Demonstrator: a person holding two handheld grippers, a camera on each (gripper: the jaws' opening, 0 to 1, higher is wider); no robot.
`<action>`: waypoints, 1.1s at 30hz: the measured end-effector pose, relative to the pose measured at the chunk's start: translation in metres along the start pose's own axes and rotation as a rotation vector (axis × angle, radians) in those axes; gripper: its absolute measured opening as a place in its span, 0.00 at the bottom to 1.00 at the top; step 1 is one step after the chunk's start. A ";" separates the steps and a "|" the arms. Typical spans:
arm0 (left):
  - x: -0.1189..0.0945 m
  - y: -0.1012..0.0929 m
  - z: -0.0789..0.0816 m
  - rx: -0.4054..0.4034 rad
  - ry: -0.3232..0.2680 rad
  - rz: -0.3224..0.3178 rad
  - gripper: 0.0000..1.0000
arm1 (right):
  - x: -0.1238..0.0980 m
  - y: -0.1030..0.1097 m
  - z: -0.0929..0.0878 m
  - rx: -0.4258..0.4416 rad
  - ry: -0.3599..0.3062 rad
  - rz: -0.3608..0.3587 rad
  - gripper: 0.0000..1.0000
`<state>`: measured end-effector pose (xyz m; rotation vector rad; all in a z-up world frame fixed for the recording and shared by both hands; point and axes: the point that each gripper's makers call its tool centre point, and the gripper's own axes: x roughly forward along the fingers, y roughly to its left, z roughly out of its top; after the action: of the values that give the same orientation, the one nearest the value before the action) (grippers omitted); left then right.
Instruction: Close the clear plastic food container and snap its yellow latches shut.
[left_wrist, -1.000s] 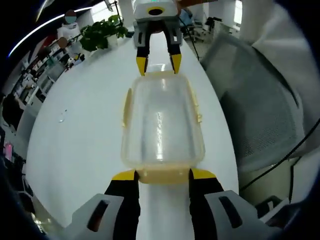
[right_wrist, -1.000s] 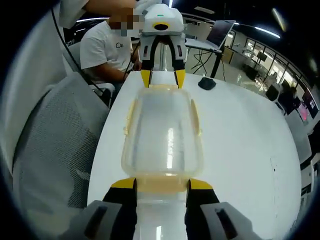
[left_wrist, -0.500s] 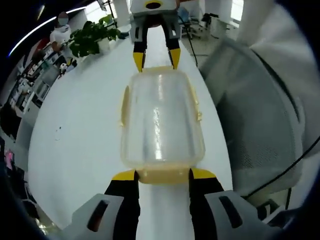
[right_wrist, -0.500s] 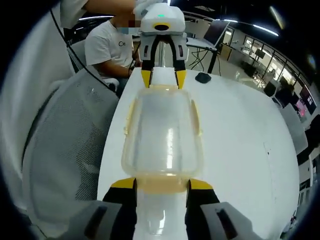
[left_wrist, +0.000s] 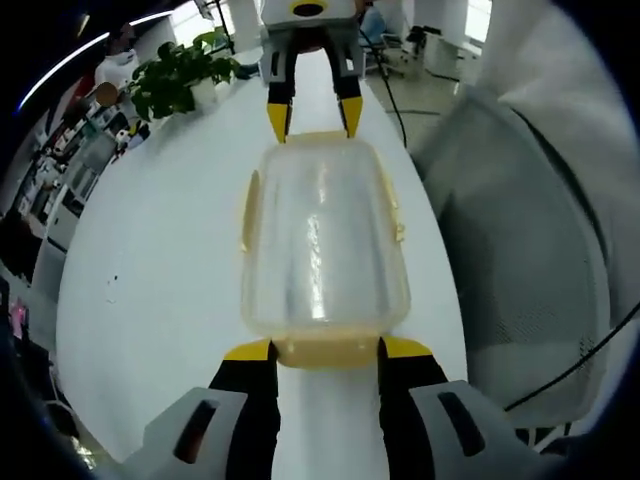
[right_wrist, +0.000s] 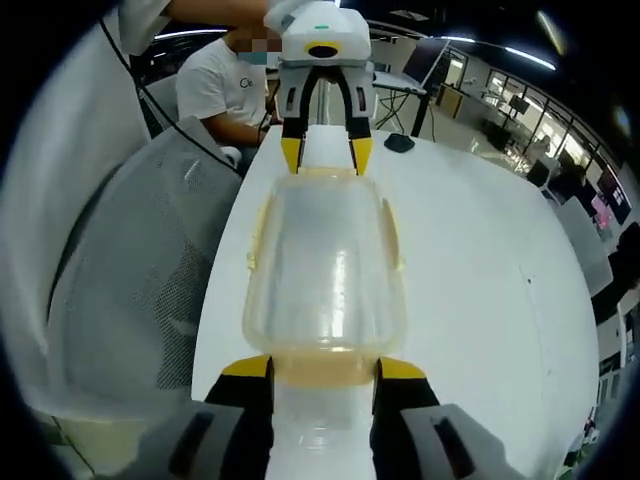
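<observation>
— Gripper check first: what is the left gripper (left_wrist: 325, 349) doing?
— Its two yellow-tipped jaws stand apart on either side of the near end latch (left_wrist: 325, 350) of the container (left_wrist: 322, 245), touching its corners. Whether they squeeze it or just bracket it, I cannot tell.

— And the right gripper (right_wrist: 322, 369)?
— Same picture from the other end: jaws spread around the latch (right_wrist: 322, 366) nearest to it, tips against the container (right_wrist: 325, 265). Again I cannot tell if it is pressing.

— Now go from big to small. What is the largest thing?
— The white desk (left_wrist: 160, 260), long and rounded, which runs under everything. Beside it, in the left gripper view, is a grey mesh chair (left_wrist: 520, 260); in the right gripper view that chair (right_wrist: 130, 270) sits at the left edge of the desk (right_wrist: 480, 260).

— People?
— A person in a white T-shirt (right_wrist: 220, 90) sits at the far end in the right gripper view.

— Then?
— A potted plant (left_wrist: 180, 85) stands on the far left part of the desk in the left gripper view.

— And the container itself?
— Clear plastic with its lid on, between the two grippers, lengthwise. Each view shows the opposite gripper at the far end: the right one (left_wrist: 311, 118) and the left one (right_wrist: 324, 157), yellow tips at the far latch. Side latches (left_wrist: 250, 210) hang along the long edges.

— Smallest?
— A dark small object (right_wrist: 399, 143) on the desk beyond the container.
</observation>
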<state>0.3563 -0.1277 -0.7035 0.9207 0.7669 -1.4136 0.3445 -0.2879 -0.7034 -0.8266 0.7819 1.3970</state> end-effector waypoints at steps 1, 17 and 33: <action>0.003 0.001 0.003 -0.002 0.000 0.000 0.36 | -0.002 -0.001 -0.004 -0.003 0.002 0.000 0.35; 0.038 0.012 0.039 -0.012 0.009 -0.003 0.36 | -0.017 -0.011 -0.051 -0.003 0.022 0.008 0.35; 0.059 0.013 0.052 -0.027 0.017 -0.023 0.36 | -0.017 -0.013 -0.077 -0.007 0.053 0.022 0.36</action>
<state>0.3667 -0.2021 -0.7307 0.9067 0.8103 -1.4138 0.3577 -0.3632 -0.7279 -0.8656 0.8297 1.4031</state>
